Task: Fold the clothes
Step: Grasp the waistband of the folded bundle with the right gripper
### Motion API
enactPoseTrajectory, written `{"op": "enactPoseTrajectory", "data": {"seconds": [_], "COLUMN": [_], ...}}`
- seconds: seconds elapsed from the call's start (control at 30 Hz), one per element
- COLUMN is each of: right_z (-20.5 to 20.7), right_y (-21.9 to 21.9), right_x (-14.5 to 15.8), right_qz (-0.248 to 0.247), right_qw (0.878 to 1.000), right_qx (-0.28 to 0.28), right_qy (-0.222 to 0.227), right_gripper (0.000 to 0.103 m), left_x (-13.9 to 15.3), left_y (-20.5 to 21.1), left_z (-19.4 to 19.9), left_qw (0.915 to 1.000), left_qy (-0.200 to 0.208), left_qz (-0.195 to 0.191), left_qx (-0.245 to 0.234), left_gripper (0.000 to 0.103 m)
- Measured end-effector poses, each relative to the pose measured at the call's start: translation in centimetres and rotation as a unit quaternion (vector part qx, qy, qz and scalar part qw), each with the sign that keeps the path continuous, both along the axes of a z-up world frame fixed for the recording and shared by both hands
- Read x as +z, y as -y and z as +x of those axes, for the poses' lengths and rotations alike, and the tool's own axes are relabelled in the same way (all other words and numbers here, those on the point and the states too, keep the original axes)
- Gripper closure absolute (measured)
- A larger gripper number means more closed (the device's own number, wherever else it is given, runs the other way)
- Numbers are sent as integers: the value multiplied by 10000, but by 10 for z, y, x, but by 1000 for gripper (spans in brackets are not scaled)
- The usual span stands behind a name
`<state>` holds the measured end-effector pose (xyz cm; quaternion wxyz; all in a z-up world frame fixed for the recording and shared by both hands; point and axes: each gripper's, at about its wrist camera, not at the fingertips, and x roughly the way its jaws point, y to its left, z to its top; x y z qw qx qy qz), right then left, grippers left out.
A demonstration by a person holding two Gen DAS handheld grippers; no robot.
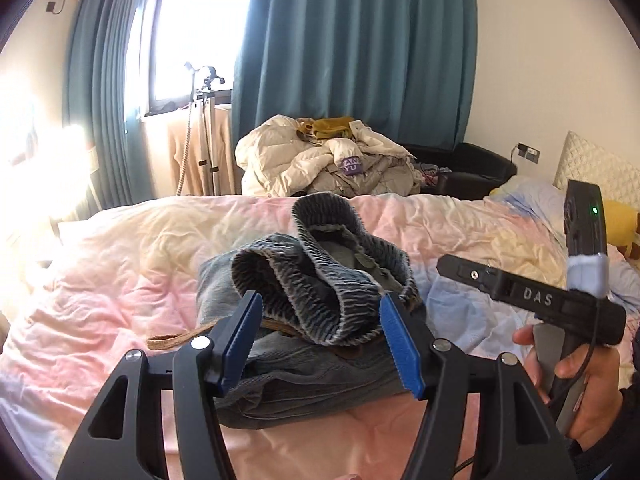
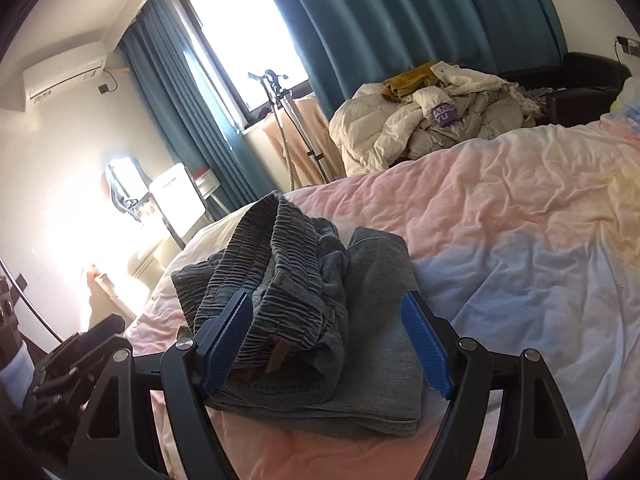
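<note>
A pair of grey-blue jeans (image 1: 304,376) lies folded in a thick bundle on the bed, its ribbed elastic waistband (image 1: 320,280) flopped loosely on top. My left gripper (image 1: 320,340) hovers open just in front of the bundle, with the waistband showing between its blue pads (image 1: 242,344). The right wrist view shows the same jeans (image 2: 360,340) from the other side, waistband (image 2: 272,280) bunched on the left. My right gripper (image 2: 326,344) stands open around the near end of the bundle and holds nothing. The right gripper's black body (image 1: 532,296) and a hand (image 1: 592,392) appear at the left view's right edge.
The bed is covered with a wrinkled pink, yellow and blue sheet (image 2: 520,216). A heap of cream bedding and clothes (image 1: 320,160) sits on a black couch beyond the bed. Teal curtains (image 1: 352,60), a bright window, a garment steamer stand (image 1: 204,136) and a pillow (image 1: 592,168) surround it.
</note>
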<state>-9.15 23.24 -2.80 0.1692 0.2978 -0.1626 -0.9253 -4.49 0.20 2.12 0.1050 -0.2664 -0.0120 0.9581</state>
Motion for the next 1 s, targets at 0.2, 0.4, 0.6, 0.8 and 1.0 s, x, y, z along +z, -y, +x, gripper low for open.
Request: {"op": "enactPoseTrajectory", "data": {"seconds": [0.2,0.4,0.6,0.8,1.0], "right_z": [-13,-20,-52,-53,-57], "right_y": [12,21,43,40,0], "right_x": [-15,8,-13,-24,-41], "right_qz": [-167,-381,168,539,299], "right_qw": [9997,9970,9997,9976,9926], "right_qx": [-170,-122,-127,-426,-1077], "right_qy": [41,-664,-107,-1,467], "right_gripper": [31,34,50,92,94], "left_x": [-19,-31,-44,-48,-48], "left_y": [28,51,65,71,73], "left_z": [-20,-35,-50,-52,-48], "left_qw": [9993,9966,9940,9914,9901], "left_qy": [93,199,325,355,327], "left_qz": [189,591,694,789,878], "left_qx": [313,546,787,987,1045], "left_gripper": [40,40,40,40,40]}}
